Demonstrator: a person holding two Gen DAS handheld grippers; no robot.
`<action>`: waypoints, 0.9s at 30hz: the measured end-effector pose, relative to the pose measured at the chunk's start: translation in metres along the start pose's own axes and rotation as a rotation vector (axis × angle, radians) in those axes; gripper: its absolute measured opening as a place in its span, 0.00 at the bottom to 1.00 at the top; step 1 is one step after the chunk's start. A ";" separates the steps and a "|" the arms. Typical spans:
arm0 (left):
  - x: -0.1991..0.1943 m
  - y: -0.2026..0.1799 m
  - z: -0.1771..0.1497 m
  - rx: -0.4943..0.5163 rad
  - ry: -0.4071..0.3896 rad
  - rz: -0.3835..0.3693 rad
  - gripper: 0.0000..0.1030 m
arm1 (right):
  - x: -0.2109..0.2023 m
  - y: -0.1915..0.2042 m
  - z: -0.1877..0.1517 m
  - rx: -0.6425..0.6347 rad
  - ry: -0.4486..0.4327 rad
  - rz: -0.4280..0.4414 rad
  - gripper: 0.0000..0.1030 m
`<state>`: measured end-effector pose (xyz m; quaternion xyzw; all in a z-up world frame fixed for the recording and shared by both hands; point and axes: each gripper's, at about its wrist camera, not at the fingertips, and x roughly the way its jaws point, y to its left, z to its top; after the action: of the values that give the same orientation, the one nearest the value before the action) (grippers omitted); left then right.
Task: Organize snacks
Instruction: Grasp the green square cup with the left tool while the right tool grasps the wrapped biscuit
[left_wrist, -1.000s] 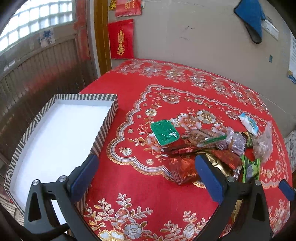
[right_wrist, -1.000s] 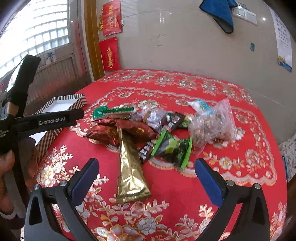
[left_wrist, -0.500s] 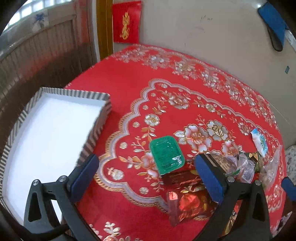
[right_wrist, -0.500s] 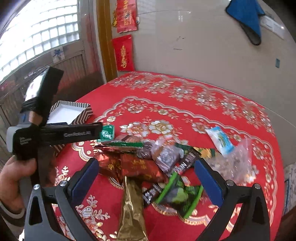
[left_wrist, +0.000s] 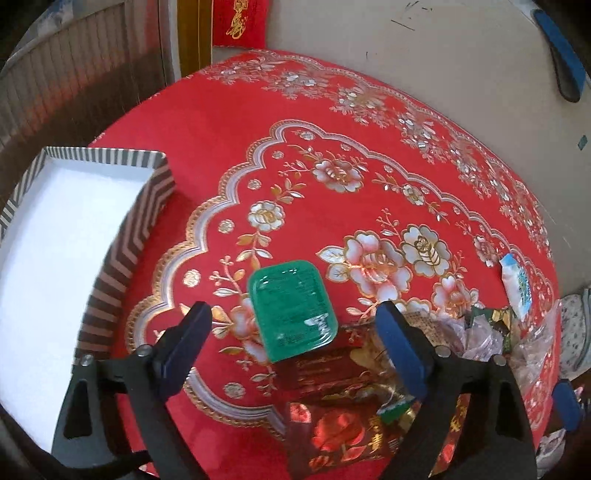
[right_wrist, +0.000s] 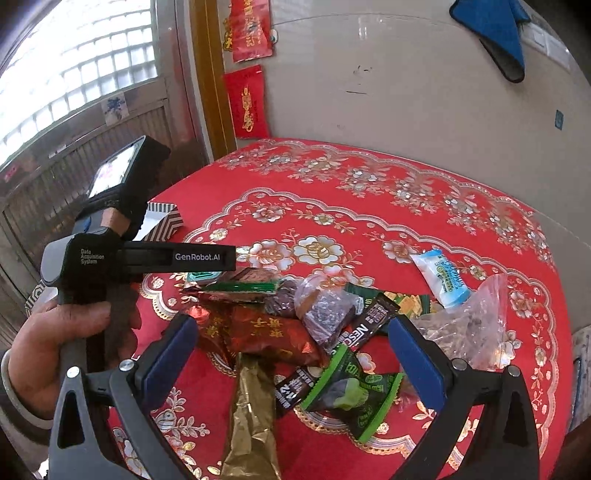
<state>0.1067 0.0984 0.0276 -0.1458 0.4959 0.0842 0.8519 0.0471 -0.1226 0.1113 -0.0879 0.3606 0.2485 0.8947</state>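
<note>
Change since a second ago: my left hand-held gripper (left_wrist: 293, 341) has come down over the green packet (left_wrist: 291, 310), which now fills more of its view.
Left hand-held gripper: jaws closing, pads either side of the green packet, not touching it.
Right hand-held gripper (right_wrist: 291, 354): jaws wide, nothing held, above the snack pile (right_wrist: 306, 325).
Striped box (left_wrist: 122, 243): left of the pile on the table (left_wrist: 229, 122), white inside.
Person's hand (right_wrist: 70, 336): grips the left handle.
</note>
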 end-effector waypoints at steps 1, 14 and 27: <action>0.001 -0.001 0.001 -0.002 0.002 0.000 0.85 | 0.000 -0.001 0.000 0.004 0.000 0.004 1.00; 0.013 -0.001 0.009 -0.009 0.038 -0.029 0.60 | 0.005 -0.008 0.021 0.008 -0.003 0.002 1.00; 0.009 0.016 0.007 0.008 0.041 -0.056 0.46 | 0.021 0.000 0.033 0.001 0.027 0.028 1.00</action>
<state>0.1125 0.1157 0.0206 -0.1580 0.5093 0.0556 0.8441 0.0799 -0.1037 0.1206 -0.0858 0.3742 0.2594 0.8862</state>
